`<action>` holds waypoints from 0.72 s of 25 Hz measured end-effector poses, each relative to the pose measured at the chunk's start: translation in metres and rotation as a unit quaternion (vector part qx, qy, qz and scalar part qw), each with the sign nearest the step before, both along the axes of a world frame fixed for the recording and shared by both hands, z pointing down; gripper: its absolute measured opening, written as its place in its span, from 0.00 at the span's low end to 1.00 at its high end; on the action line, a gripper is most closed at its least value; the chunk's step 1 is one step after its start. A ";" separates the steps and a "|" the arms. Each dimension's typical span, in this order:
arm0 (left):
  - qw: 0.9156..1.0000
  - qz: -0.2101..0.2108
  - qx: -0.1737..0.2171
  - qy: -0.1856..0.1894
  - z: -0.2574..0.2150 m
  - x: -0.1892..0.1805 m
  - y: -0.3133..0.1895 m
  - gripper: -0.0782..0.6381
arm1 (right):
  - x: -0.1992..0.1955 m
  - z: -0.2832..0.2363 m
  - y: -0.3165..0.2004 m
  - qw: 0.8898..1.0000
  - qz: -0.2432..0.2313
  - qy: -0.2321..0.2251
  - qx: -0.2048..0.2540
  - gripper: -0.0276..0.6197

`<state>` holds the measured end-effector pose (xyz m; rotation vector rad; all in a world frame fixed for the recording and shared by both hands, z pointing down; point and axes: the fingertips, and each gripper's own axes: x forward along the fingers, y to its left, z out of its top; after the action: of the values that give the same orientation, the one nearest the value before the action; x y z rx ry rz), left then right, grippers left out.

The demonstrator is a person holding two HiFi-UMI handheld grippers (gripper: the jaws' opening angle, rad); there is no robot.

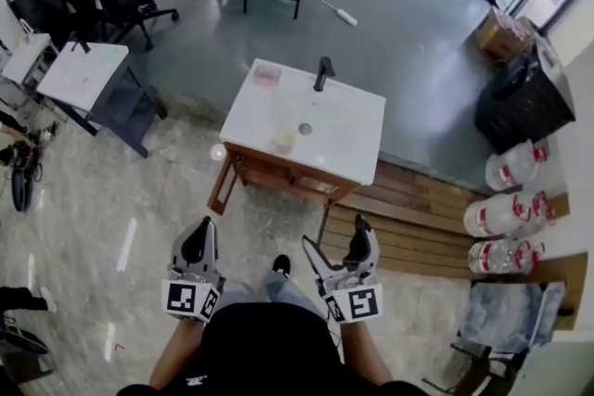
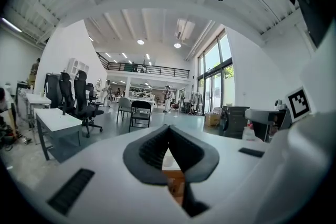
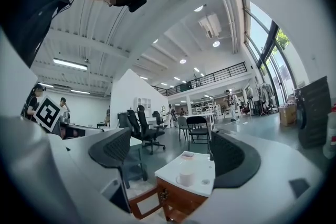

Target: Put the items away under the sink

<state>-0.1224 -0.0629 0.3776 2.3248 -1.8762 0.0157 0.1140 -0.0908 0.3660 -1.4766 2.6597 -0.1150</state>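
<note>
With the left tool (image 2: 168, 132) clenched empty and the right tool (image 3: 173, 157) released, both face the white-topped wooden sink counter (image 1: 348, 136) at 12 o'clock; its small pale cup (image 1: 284, 142) looks light, best pinched mid-wall.

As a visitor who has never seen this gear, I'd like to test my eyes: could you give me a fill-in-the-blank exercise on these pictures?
1. The left claw is ____.
2. The right claw is ____, with nothing between its jaws.
3. The faucet on the sink is coloured ____.
4. The cup stands on the sink's ____ top.

Missing words: shut; open; black; white.
</note>
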 end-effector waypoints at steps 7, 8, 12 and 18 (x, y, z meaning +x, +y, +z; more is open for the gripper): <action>1.000 0.024 -0.019 0.001 0.035 -0.011 -0.036 0.12 | -0.025 0.029 -0.033 1.000 0.014 0.010 -0.022 0.77; 0.999 0.029 -0.021 0.001 0.043 -0.013 -0.043 0.12 | -0.030 0.037 -0.037 0.999 0.018 0.013 -0.028 0.77; 0.998 0.056 -0.039 0.005 0.084 -0.019 -0.074 0.12 | -0.054 0.079 -0.059 0.998 0.033 0.026 -0.055 0.77; 0.995 0.074 -0.060 0.008 0.153 -0.028 -0.113 0.12 | -0.083 0.158 -0.088 0.994 0.045 0.040 -0.095 0.77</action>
<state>-0.1501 -0.1759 0.5309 2.3686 -1.6428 0.1231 0.0311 -0.1787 0.5242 -1.6891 2.7024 -0.3176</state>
